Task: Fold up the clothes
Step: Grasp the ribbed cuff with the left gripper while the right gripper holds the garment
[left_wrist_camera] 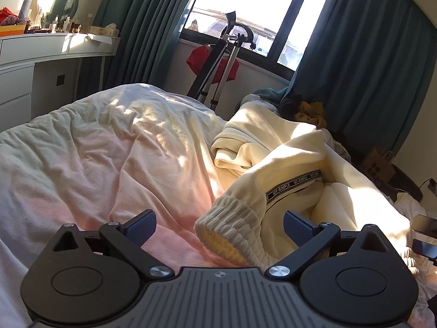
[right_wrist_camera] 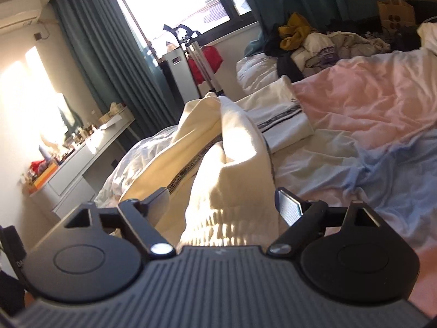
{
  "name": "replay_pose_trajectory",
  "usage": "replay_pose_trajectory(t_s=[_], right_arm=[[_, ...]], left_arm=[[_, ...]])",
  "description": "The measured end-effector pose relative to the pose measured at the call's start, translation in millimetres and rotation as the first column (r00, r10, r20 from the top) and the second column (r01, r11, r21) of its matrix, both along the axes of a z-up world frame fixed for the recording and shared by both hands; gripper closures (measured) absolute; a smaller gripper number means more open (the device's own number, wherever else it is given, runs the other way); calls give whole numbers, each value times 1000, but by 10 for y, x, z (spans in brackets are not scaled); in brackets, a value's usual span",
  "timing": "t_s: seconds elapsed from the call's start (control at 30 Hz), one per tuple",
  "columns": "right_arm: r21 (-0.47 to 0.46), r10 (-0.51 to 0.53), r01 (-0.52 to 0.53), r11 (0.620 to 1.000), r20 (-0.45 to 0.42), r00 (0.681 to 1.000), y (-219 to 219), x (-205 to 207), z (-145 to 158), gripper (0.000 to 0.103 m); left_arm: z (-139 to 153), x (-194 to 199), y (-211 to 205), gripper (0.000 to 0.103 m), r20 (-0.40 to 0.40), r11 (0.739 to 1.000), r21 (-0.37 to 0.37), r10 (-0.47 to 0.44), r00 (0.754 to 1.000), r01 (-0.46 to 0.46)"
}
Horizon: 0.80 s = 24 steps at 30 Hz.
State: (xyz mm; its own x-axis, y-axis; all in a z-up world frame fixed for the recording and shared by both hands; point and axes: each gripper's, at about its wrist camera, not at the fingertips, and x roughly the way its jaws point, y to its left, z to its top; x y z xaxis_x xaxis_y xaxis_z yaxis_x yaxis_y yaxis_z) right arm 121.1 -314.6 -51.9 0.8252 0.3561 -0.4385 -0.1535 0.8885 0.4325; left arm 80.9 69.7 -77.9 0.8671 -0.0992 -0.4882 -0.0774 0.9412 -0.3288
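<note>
Cream sweatpants (left_wrist_camera: pixel 286 150) with a black "NOT-SIMPLE" stripe (left_wrist_camera: pixel 295 182) lie crumpled on the bed at the right of the left wrist view. My left gripper (left_wrist_camera: pixel 218 227) is open, and the ribbed cuff (left_wrist_camera: pixel 232 224) lies between its blue pads without being pinched. In the right wrist view the same cream fabric (right_wrist_camera: pixel 237 142) bunches up in front. My right gripper (right_wrist_camera: pixel 224 202) is open, its fingers wide on either side of another ribbed cuff (right_wrist_camera: pixel 226 224). A folded white garment with a striped band (right_wrist_camera: pixel 278 120) rests further back on the bed.
Rumpled pink and white bedding (left_wrist_camera: pixel 109 150) covers the bed. A white dresser (left_wrist_camera: pixel 41 54) with bottles stands at the left. A tripod (left_wrist_camera: pixel 215 63) and red cloth stand under the window. A clothes pile (right_wrist_camera: pixel 306 38) and paper bag (right_wrist_camera: pixel 396 13) lie beyond. A phone (left_wrist_camera: pixel 426 227) lies at right.
</note>
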Motion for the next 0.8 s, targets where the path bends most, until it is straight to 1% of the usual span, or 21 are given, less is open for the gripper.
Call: replay_pose_trajectory(t_s=[0.07,0.13,0.2,0.23,0.27,0.3,0.33,0.37,0.43,0.47,0.53,0.57,0.7,0.8], right_arm=[[-43,3,-4,999,-10,1000,77,159,-24,18],[-70,-25,21,997,-46,999,93,287,-115,18],[-59,-47,41,997,-98,994,27,357,-252,19],[-29,-54,51,998,-126,991,-29,372,-326,19],[9,-64,66,998,-155,986,-91,380,-394,26],[38,-86,94,995,-181,980,-155,378,-448,30],[58,-117,131,990,-203,972,-223,371,-494,41],[77,-146,167,983,-225,963,-292,363,-540,55],[112,-202,240,964,-274,940,-414,341,-634,66],[132,-223,271,954,-295,929,-467,326,-674,69],[155,-249,308,939,-313,916,-529,288,-706,72],[159,-253,312,937,-311,916,-535,270,-698,73],[156,-221,267,951,-262,939,-448,212,-580,73],[145,-203,243,959,-243,948,-382,180,-542,73]], left_arm=[[-27,30,-1,3,-7,1000,0,1,1000,-1],[-52,57,0,3,-12,1000,-3,3,1000,-3],[-71,77,3,3,-16,1000,-9,7,1000,-7],[-79,85,5,3,-17,1000,-13,7,1000,-8],[-81,90,6,3,-16,1000,-16,7,1000,-7],[-83,96,5,3,-16,1000,-19,5,1000,-6],[-89,101,-11,3,-12,1000,-26,-7,1000,6],[-95,106,-27,3,-8,999,-32,-18,1000,18],[-107,116,-60,3,0,998,-45,-42,999,42],[-113,122,-76,3,4,997,-52,-54,999,54],[-125,132,-109,3,13,995,-64,-77,997,78],[-131,137,-125,3,17,993,-71,-89,996,90],[-155,158,-190,3,35,986,-95,-135,990,138],[-175,177,-236,4,48,979,-114,-167,985,172]])
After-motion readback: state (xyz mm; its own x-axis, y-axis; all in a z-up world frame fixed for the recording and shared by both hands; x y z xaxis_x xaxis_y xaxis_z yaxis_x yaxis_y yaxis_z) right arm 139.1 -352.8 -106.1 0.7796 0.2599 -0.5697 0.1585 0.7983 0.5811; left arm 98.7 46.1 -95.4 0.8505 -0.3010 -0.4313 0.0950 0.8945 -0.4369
